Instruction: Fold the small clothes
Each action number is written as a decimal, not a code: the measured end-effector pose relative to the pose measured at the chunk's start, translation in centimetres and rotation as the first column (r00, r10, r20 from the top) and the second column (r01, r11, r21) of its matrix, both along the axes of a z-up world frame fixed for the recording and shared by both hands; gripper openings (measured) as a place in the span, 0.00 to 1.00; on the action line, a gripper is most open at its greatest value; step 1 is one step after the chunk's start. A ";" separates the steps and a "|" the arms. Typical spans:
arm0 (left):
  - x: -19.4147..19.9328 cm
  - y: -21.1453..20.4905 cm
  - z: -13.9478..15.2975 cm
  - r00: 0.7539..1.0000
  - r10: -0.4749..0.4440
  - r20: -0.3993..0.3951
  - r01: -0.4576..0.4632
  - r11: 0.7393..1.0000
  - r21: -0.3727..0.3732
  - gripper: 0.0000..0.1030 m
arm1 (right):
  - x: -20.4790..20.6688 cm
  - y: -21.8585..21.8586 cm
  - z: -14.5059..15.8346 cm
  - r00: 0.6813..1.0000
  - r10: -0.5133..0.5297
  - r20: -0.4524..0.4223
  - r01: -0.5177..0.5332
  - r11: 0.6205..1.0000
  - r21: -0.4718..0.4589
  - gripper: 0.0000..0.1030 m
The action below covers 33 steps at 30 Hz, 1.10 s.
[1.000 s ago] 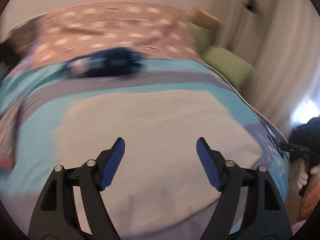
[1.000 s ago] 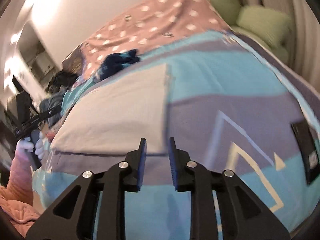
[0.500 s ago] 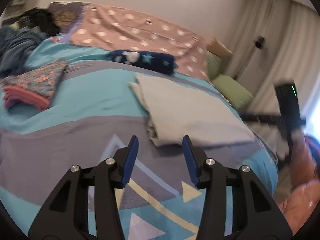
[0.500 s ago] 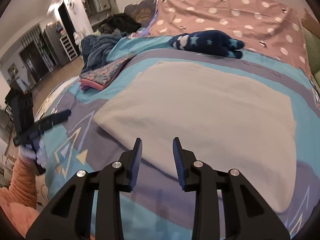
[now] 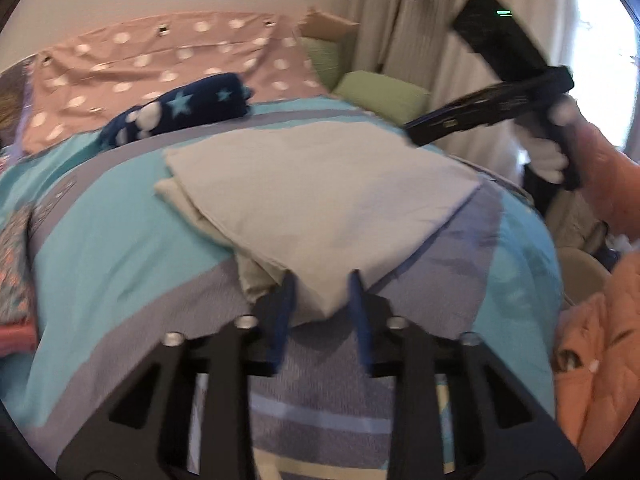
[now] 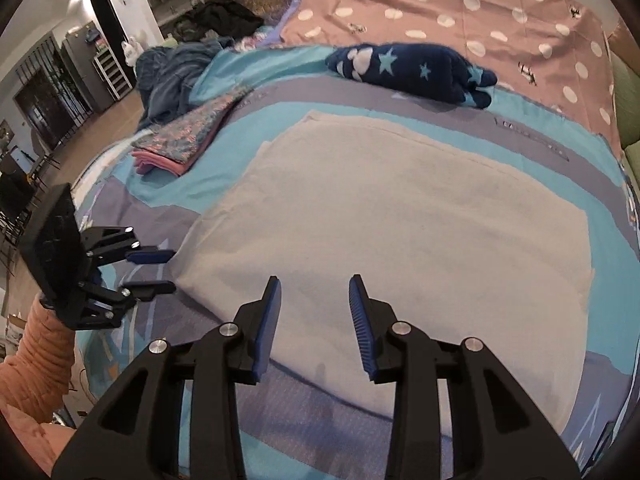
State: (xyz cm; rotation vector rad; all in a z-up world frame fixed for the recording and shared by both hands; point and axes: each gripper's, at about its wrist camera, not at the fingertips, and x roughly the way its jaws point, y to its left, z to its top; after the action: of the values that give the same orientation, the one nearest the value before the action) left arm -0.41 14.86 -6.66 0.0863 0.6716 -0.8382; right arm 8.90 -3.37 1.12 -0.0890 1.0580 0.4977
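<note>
Closing left gripper (image 5: 322,280) fingers now straddle cloth (image 5: 320,184) corner

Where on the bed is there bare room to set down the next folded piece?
Bare bedspread lies between the cream cloth and the folded patterned stack. Another strip runs along the near edge under the right gripper. Crowded: toward the head, the navy star garment and the dark clothes heap.

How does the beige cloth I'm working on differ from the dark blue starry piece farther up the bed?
The beige cloth is plain, pale and spread wide and flat; the dark blue starry piece is patterned with stars and white shapes, much smaller, and bunched into a thick roll. The beige cloth lies nearest the grippers, the blue piece by the dotted pink cover. Both rest on the bedspread.
</note>
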 end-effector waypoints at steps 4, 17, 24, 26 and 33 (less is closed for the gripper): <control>1.0 0.8 -0.6 0.999 -0.025 -0.043 0.024 1.000 -0.019 0.16 | 4.0 2.2 0.2 0.999 0.010 -0.033 -0.011 0.999 -0.032 0.38; 3.2 0.7 -2.3 0.969 -0.105 -0.224 0.086 0.992 -0.094 0.46 | 15.4 17.5 -5.1 0.989 0.071 -0.131 -0.100 0.966 -0.237 0.43; 3.5 1.4 -3.2 0.955 -0.136 -0.265 0.096 0.983 -0.159 0.41 | 15.8 21.3 -7.2 0.981 0.084 -0.177 -0.148 0.908 -0.392 0.48; 3.4 1.4 -3.6 0.948 -0.139 -0.285 0.099 0.984 -0.148 0.18 | 16.2 21.6 -8.5 0.985 0.062 -0.161 -0.129 0.884 -0.449 0.18; 2.1 2.3 -4.1 0.953 -0.131 -0.274 0.117 0.991 -0.065 0.08 | 18.1 20.1 -8.0 0.993 0.030 -0.110 -0.061 0.953 -0.296 0.03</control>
State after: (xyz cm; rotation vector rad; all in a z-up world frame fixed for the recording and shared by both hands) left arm 1.68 17.18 -10.78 -0.0346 0.9171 -0.9981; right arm 26.99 16.73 -6.90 -0.3594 1.2314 0.3835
